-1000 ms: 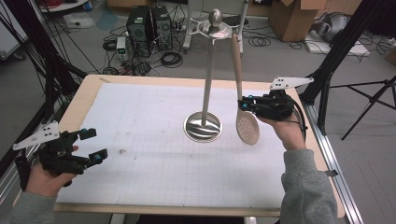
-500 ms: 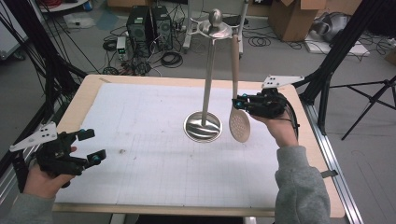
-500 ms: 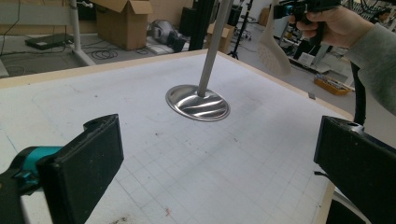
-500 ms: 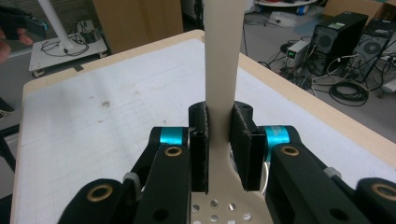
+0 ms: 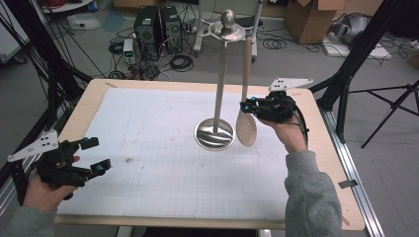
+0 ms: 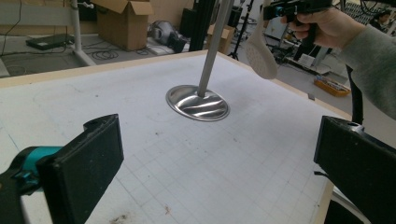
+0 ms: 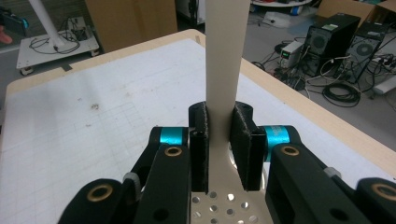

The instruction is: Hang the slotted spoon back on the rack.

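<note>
- Left gripper (image 5: 91, 155): held low at the near left corner of the worktop (image 5: 148, 187). Its fingers (image 6: 88, 168) are spread wide with nothing between them. It is well apart from the stand and the utensil.
- Worktop: pale gridded mat on a wooden board, lightly stained. It carries the stand's base alone.
- Slotted spoon (image 5: 246, 129): pale, with a perforated oval head. It hangs beside the stand's pole with its head just clear of the base on the right side. Its long axis runs near vertical, handle up towards the stand's top and head down.
- Right gripper (image 5: 248, 106): at the far right of the worktop, level with the neck of the spoon. In the right gripper view its fingers (image 7: 244, 140) pinch the flat handle (image 7: 224, 60) from both sides, just above the perforated head. It is by far the nearer of the two.
- Utensil stand (image 5: 218, 94): round mirrored base, slim upright pole, disc and ball finial at the top. The spoon's handle reaches up to the disc; whether it is hooked there cannot be told.
- Judgement: the handle stands upright within the grasp, so the coming move likely runs along that vertical line.
</note>
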Demonstrator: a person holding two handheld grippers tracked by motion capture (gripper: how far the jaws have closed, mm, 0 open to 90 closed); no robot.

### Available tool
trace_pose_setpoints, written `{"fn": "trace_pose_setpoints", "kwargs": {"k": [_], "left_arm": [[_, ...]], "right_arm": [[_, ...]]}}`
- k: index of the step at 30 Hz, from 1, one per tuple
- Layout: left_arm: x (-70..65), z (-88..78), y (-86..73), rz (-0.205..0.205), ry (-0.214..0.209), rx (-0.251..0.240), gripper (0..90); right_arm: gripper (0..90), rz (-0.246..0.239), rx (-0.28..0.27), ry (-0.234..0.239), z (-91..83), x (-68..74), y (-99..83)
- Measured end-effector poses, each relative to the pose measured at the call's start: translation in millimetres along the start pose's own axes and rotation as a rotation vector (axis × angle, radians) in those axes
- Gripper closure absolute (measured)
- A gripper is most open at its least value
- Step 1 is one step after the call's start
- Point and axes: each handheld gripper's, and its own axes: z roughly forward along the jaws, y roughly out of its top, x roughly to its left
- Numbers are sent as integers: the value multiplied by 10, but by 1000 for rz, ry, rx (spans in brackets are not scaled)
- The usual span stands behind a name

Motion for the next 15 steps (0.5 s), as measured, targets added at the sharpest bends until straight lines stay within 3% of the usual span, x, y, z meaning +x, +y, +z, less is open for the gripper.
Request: {"fn": "trace_pose_setpoints", "kwargs": {"k": [15], "left_arm": [[-5, -31, 6, -2, 2, -6, 18]], "right_arm": [[778, 10, -16, -19, 180, 38, 45]]}}
